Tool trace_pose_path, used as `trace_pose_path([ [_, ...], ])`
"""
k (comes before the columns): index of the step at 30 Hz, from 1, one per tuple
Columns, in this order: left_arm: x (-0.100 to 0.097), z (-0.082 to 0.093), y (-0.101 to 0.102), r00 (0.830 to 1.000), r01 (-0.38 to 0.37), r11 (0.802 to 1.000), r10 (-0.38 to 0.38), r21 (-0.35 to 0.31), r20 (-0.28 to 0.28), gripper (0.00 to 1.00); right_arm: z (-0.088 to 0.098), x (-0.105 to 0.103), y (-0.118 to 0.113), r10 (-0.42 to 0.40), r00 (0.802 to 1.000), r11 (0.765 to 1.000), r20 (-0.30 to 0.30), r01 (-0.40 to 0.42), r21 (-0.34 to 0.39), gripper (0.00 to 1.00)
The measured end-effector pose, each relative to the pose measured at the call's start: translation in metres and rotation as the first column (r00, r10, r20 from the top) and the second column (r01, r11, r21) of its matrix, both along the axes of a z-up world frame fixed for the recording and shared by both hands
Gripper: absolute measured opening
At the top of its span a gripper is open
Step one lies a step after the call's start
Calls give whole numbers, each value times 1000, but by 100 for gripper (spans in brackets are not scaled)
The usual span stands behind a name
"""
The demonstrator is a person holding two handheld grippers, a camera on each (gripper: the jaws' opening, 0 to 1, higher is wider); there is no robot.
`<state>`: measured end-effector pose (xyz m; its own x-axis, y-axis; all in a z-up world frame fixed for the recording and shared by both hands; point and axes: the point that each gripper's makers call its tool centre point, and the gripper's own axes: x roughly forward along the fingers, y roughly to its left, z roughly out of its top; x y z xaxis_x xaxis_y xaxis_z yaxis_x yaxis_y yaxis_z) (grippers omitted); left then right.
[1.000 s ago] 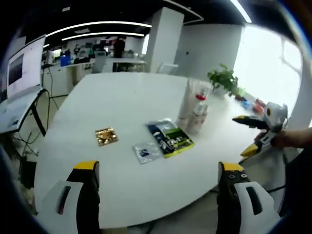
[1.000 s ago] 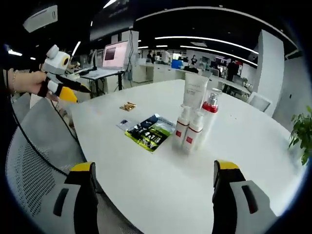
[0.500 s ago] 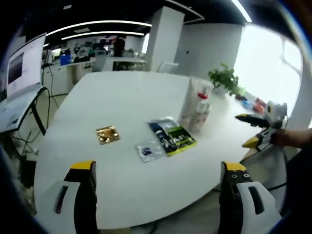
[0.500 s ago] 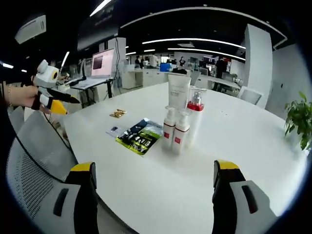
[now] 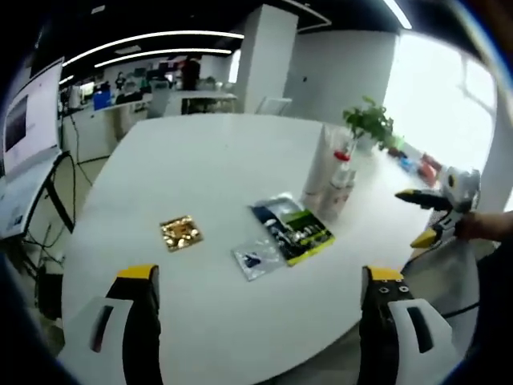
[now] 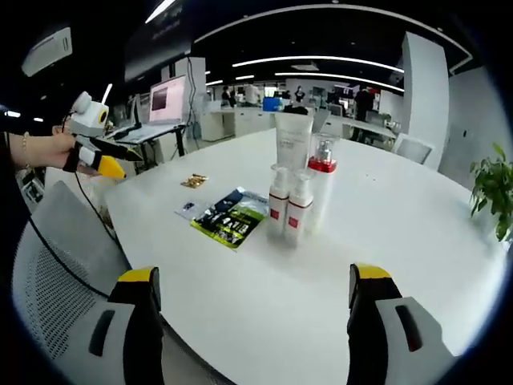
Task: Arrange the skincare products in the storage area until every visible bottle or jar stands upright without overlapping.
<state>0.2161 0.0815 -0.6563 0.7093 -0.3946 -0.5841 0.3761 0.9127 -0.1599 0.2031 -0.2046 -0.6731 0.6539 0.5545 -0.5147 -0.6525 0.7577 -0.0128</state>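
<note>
Both tongs, left [image 5: 255, 301] and right [image 6: 255, 301], gape empty, off the surface [image 6: 385, 216]. Bottles [image 6: 290, 210] stand clustered; approach slowly, grip one low, avoid toppling neighbours.

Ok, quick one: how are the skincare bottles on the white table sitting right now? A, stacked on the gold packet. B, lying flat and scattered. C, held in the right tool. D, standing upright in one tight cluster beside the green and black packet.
D: the skincare bottles stand upright, bunched together on the white table, next to the green and black packet; both tools are open and hold nothing.
</note>
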Motion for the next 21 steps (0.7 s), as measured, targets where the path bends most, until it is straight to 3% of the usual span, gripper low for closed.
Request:
trace_pose_path([
  [12,34,-21,6,995,82,992,-76,93,-71,99,-6,2,-3,-11,1000,1000,-26,10,-18,98],
  [21,49,-41,8,977,178,973,-158,145,-142,99,-11,1,-4,-12,999,1000,-46,11,-29,97],
])
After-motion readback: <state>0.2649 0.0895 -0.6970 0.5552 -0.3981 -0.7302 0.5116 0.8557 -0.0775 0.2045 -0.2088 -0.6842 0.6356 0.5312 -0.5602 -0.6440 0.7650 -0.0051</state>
